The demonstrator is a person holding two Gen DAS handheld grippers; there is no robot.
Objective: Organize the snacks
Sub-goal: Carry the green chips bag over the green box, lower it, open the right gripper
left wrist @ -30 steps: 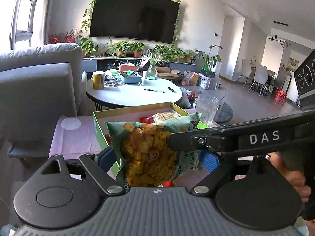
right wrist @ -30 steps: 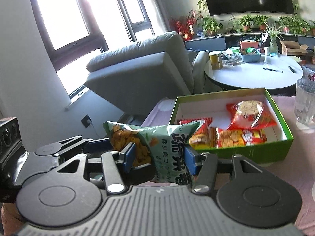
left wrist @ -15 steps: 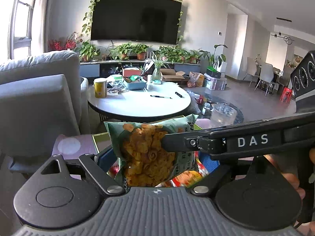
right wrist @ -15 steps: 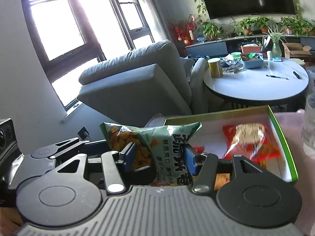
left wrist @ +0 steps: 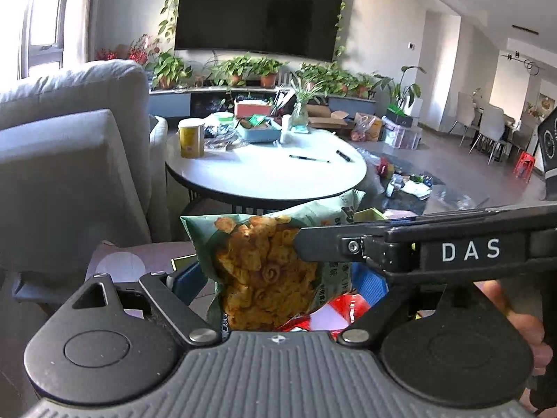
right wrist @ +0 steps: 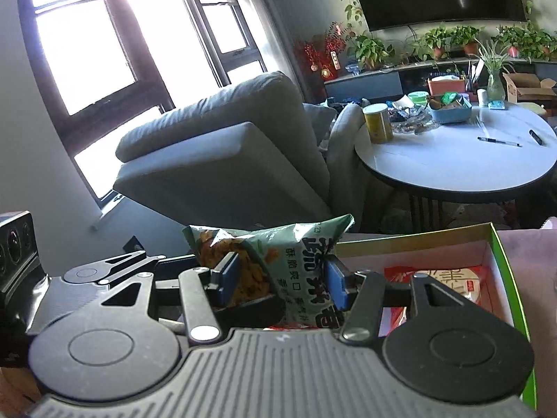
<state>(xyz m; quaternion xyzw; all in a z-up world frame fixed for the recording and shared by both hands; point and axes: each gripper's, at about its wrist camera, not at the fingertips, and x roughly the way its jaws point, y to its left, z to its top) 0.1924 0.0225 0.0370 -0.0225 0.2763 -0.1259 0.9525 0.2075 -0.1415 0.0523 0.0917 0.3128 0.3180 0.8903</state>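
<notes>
Blocked straight ahead of right gripper (right wrist: 280, 280) by green snack bag (right wrist: 278, 261) btwn its blue pads. Open to its right: green box (right wrist: 501, 261), part filled w/ red packets (right wrist: 449, 282). Beyond: grey sofa (right wrist: 226, 160), round surface (right wrist: 452, 160). Left gripper (left wrist: 275, 278) crossed by right gripper arm.

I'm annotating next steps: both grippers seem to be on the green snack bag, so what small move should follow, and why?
Probably lower the green snack bag toward the green-rimmed box. The right gripper and left gripper both clamp it in the air, and a red packet already lies in that box.
</notes>
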